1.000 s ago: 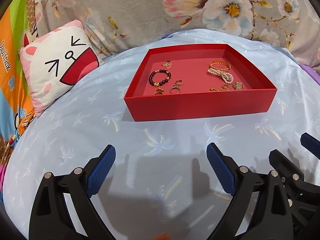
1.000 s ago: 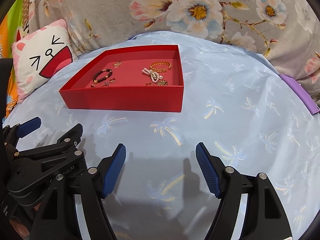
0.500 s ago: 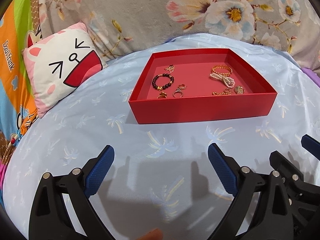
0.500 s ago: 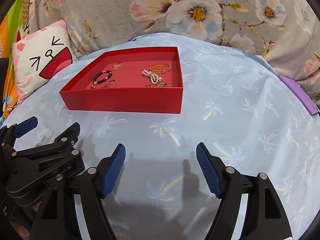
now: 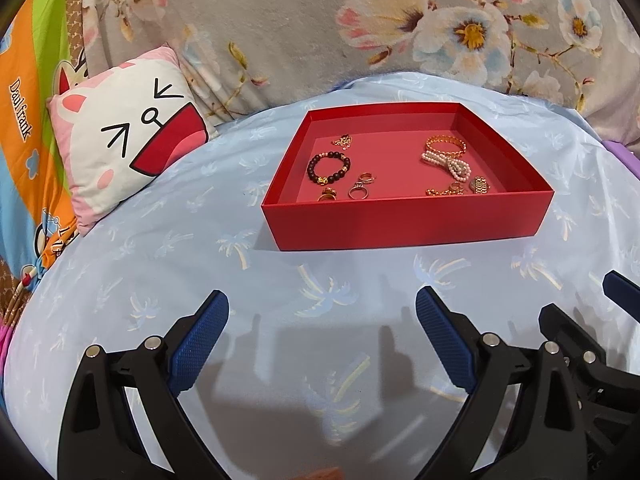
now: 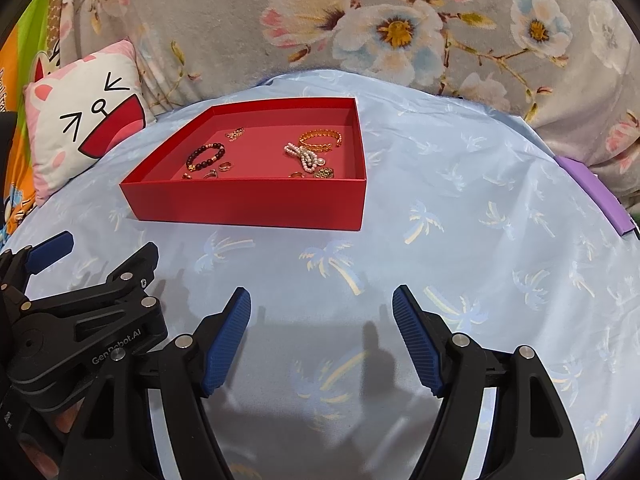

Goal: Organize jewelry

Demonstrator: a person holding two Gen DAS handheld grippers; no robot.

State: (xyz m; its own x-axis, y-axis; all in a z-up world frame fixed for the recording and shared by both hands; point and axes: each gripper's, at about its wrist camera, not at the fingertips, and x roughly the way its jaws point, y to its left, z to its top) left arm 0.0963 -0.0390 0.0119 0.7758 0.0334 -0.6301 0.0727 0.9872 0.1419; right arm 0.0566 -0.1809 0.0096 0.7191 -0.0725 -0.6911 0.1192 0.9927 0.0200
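A shallow red tray (image 5: 408, 224) (image 6: 248, 204) sits on the pale blue sheet. Inside lie a dark bead bracelet (image 5: 329, 168) (image 6: 205, 156), a gold bangle (image 5: 445, 145) (image 6: 320, 140), a pearl strand (image 5: 448, 165) (image 6: 306, 157) and several small gold rings (image 5: 362, 186). My left gripper (image 5: 322, 312) hovers over the sheet in front of the tray, open and empty. My right gripper (image 6: 322, 304) is beside it, also short of the tray, open with nothing between its blue pads (image 6: 228, 340).
A cat-face cushion (image 5: 128, 148) (image 6: 80, 128) leans at the back left. A floral grey blanket (image 5: 360, 32) rises behind the tray. A purple strip (image 6: 592, 192) lies at the right edge. The blue sheet (image 6: 480, 240) spreads right of the tray.
The left wrist view has tilted slightly, so the tray sits a little lower in its picture. Both grippers stay open in the same spot.
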